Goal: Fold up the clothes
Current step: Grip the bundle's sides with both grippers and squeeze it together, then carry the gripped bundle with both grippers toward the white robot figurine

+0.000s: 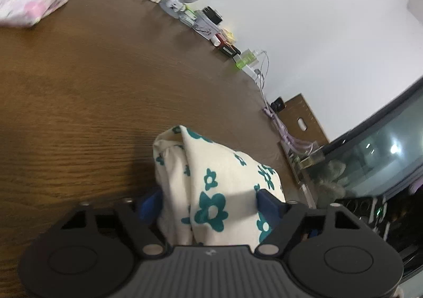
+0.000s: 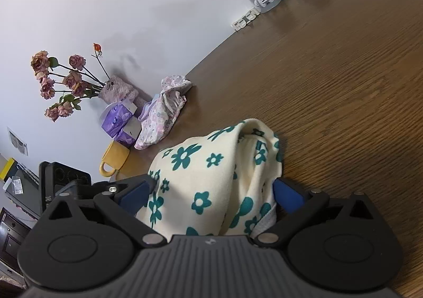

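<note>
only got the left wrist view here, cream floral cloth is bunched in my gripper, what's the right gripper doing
Observer: The right gripper has the same cream floral cloth bunched between its blue fingers.
Operator: anything on that side i might hit
Observer: A yellow mug lies on its side on the table, left of the cloth in the right wrist view.
Operator: what's past the mug
Observer: A purple tissue pack, then a vase of dried roses by the wall.
</note>
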Tool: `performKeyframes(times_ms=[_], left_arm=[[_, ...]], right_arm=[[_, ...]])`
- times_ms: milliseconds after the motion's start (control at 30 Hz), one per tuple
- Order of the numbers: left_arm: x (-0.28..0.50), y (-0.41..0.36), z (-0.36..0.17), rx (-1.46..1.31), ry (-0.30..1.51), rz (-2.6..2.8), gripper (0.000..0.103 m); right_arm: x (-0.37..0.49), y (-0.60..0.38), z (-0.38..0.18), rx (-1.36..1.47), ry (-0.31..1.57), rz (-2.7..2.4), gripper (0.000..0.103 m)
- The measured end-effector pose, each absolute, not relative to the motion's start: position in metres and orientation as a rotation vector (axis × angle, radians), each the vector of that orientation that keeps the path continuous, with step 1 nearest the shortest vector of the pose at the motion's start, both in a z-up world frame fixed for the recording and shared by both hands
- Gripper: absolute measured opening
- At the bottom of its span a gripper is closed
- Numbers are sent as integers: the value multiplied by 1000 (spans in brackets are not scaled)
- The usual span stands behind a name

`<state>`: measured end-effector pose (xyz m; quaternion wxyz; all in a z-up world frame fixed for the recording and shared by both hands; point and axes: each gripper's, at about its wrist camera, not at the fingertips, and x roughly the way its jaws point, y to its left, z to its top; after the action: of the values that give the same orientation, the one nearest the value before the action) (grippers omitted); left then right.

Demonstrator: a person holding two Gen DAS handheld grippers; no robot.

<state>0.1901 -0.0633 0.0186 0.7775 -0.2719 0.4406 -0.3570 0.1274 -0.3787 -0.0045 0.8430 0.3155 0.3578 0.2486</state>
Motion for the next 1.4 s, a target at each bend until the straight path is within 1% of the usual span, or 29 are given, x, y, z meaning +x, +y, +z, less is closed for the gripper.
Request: performKeyframes(times_ms=[67, 100, 133, 167, 233, 333, 433, 600, 1033, 1167, 1400], left_arm=[[190, -63, 17, -589, 953, -777, 69], [190, -63, 17, -590, 952, -779, 66], [191, -64, 16, -590, 951, -781, 61], [190, -65, 15, -590, 949, -781, 59], [189, -66, 12, -591, 944, -782, 50], [186, -67, 11, -604, 935, -774, 47], [181, -68, 15, -595, 920, -763, 47], [172, -64, 26, -604, 890, -760, 47], [135, -45, 88, -574, 743, -721, 47], [129, -38, 107, -573, 700, -697, 47], [147, -30, 137, -564, 664, -623, 47]], right_arm=[[126, -381, -5, 666, 752, 520, 96], [126, -382, -6, 673, 754, 516, 89], [126, -384, -8, 682, 758, 511, 75], [126, -385, -10, 690, 761, 507, 68], [126, -386, -13, 699, 766, 507, 58], [125, -385, -18, 728, 770, 516, 43], [124, -385, -20, 756, 767, 512, 42], [118, -374, -8, 708, 753, 504, 41], [102, -354, 51, 618, 667, 555, 41], [109, -346, 72, 600, 658, 581, 42], [142, -329, 100, 575, 673, 624, 42]])
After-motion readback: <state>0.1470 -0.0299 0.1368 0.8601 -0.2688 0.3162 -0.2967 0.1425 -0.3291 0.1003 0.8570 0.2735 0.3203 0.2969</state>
